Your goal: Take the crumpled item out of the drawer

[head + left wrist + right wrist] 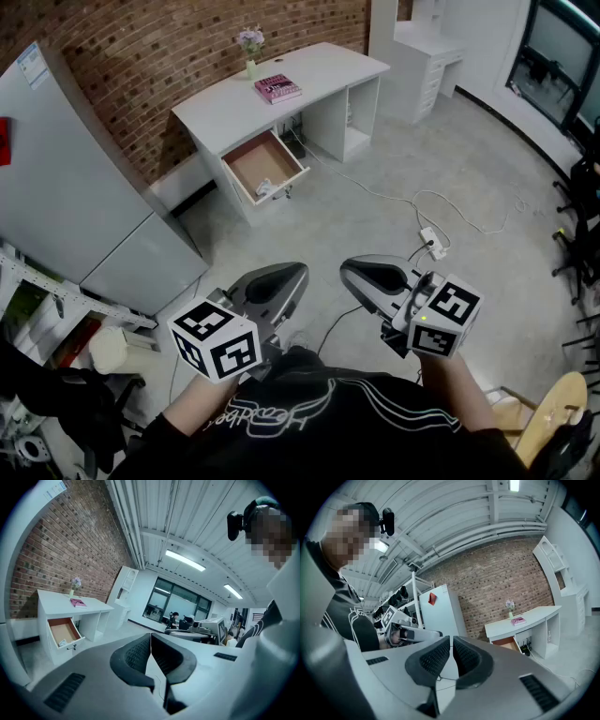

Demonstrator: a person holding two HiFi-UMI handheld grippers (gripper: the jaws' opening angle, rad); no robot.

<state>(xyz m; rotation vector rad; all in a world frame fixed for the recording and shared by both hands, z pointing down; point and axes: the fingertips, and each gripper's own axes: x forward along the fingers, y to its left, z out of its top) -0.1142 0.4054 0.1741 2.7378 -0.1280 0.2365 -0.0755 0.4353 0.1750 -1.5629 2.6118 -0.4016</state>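
Crumpled white item (pixel 263 188) lies inside the open drawer (pixel 253 161), against its front wall. The drawer hangs under the white surface (pixel 319 64), which carries a pink book (pixel 277 89). Left gripper (pixel 281 278) and right gripper (pixel 361 272) are well apart from the drawer, jaws together, nothing between them.

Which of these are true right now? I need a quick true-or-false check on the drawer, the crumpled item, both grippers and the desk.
The drawer is open. True.
The crumpled item lies on top of the desk. False: it lies inside the drawer, near its front.
The left gripper holds the crumpled item. False: its jaws are together with nothing between them, away from the desk.
The right gripper is shut and empty. True.
A pink book lies on the desk. True.
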